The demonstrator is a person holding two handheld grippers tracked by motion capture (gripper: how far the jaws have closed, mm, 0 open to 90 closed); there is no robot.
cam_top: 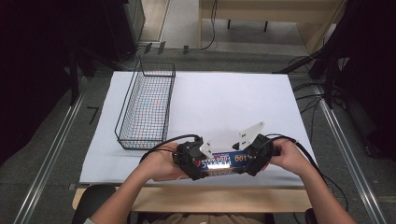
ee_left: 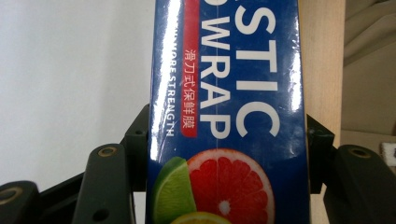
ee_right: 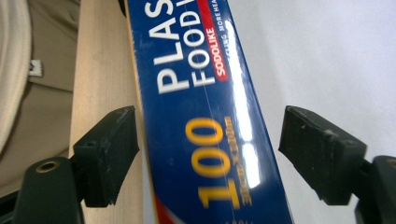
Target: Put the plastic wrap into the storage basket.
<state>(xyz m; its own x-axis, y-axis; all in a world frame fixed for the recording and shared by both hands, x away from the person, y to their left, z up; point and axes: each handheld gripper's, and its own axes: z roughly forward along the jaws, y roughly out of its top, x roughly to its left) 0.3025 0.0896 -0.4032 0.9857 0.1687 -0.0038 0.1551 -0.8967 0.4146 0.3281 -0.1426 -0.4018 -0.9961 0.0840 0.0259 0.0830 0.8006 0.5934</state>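
A lab-like recording room: a white-covered table (cam_top: 243, 93) on metal rails (cam_top: 51, 154), loose cables (cam_top: 308, 93) on grey carpet, dark curtains (cam_top: 32, 56) around.

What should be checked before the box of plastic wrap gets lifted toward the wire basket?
1. Left gripper closed on the plastic wrap box: ok, fingers press both sides.
2. Right gripper closed on the box: not ok, a gap shows at both fingers.
3. Box centred between the right fingers: not ok, it sits nearer one.
4. Wire basket upright on the white sheet: ok.
5. Basket empty: ok, mesh floor visible.
6. Path to the basket free: ok.
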